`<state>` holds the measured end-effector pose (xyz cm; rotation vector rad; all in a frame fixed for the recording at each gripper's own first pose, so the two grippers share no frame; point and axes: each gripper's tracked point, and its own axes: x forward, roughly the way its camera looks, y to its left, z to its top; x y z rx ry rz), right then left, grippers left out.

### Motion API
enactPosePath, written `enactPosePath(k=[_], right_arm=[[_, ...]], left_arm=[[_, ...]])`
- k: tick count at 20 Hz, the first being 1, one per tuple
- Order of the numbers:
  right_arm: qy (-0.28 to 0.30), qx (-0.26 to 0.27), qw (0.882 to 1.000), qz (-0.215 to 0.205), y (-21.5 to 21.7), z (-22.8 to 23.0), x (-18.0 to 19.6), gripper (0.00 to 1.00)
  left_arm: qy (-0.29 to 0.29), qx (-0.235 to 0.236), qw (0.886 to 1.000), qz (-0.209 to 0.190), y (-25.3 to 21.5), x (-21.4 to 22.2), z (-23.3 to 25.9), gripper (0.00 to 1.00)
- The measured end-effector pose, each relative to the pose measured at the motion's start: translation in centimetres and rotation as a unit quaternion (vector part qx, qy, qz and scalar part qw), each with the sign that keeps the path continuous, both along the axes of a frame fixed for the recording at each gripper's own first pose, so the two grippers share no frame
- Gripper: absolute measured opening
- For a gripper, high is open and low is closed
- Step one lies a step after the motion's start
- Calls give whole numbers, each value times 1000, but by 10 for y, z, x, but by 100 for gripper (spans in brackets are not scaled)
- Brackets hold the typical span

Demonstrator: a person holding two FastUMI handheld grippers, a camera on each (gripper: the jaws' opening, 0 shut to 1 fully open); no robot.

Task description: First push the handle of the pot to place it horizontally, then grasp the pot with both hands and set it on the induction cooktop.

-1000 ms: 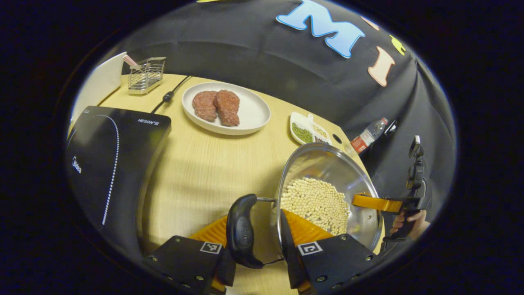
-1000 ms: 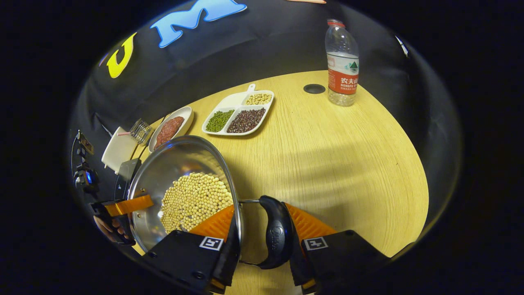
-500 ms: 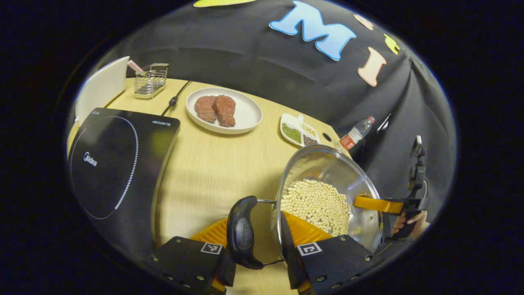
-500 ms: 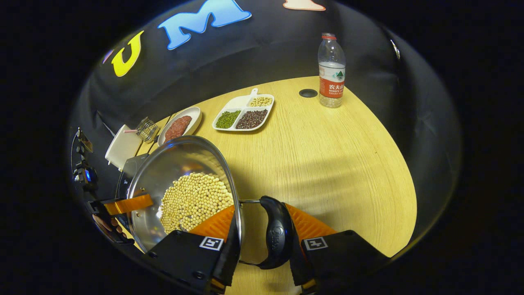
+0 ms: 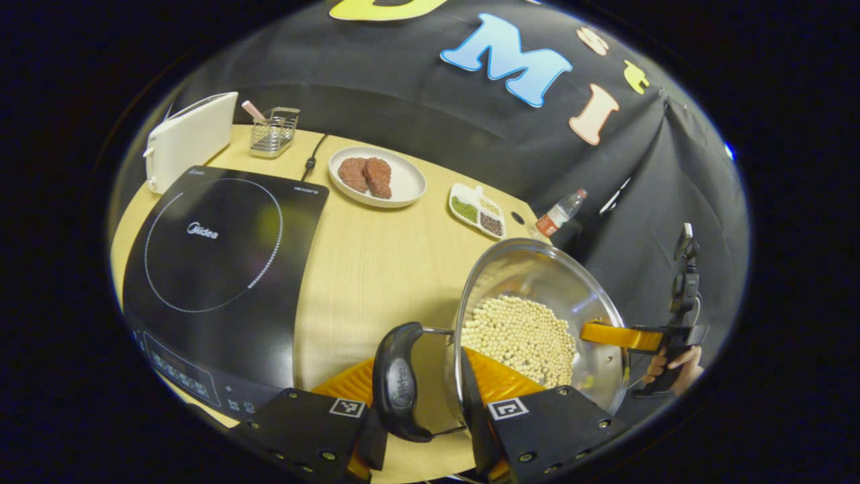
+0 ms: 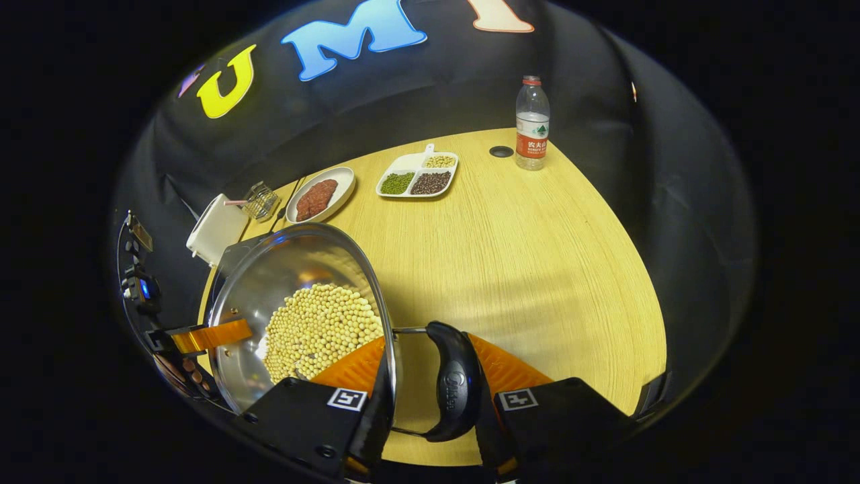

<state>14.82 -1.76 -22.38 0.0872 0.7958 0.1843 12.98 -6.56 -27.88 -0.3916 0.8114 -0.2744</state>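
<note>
A steel pot holding pale beans hangs in the air above the wooden table, tilted little if at all. My left gripper is shut on its black side handle and the rim beside it. At the pot's far rim the right gripper shows, with a hand behind it. In the right gripper view my right gripper is shut on the other black handle of the pot, and the left gripper clasps the opposite rim. The black induction cooktop lies on the table left of the pot.
At the back of the table stand a white plate of meat, a divided dish of beans, a water bottle, a wire rack and a white box. A cable runs behind the cooktop.
Both grippers have risen with the pot, which is now higher above the table. The whole cooktop has come into the left gripper view. Both grips are unchanged.
</note>
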Motion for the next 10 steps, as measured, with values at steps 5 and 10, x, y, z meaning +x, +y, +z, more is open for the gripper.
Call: enactPosePath(k=[5, 10], right_arm=[[-5, 3, 1000, -7, 27, 8, -31, 53], [-6, 2, 1000, 3, 71, 13, -41, 57]], left_arm=[[-9, -5, 1000, -9, 30, -20, 13, 52], [-14, -8, 1000, 2, 78, -30, 22, 51]])
